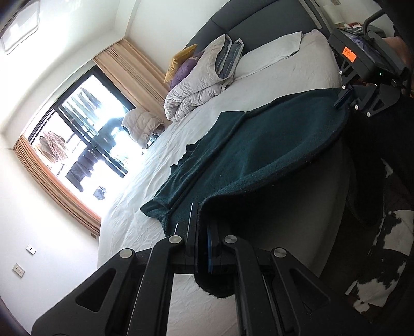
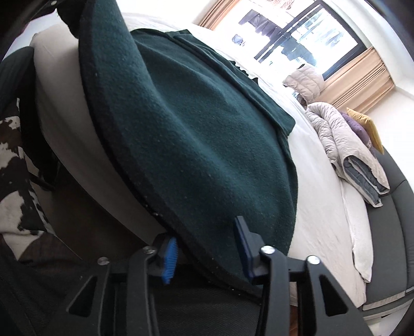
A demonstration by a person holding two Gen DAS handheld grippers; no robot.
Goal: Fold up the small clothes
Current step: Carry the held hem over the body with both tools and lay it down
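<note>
At the bottom of the left wrist view, the left hand-held gripper (image 1: 203, 227) is clamped narrow on the near hem of the dark green garment (image 1: 258, 144); at the bottom of the right wrist view, the right hand-held gripper (image 2: 207, 250) straddles the same hem, its blue pads (image 2: 169, 261) part-way in, though whether they press the cloth yet I cannot tell; beyond both, the garment rises from the grippers and slopes onto the white bed (image 1: 145, 206), its far half lying flat with one sleeve or flap already turned over; by my judgement the fold is early to midway, the near edge lifted but not yet carried across; further off, toward the frame's upper middle, a folded quilt (image 1: 196, 85) rests near the headboard (image 1: 245, 18).
</note>
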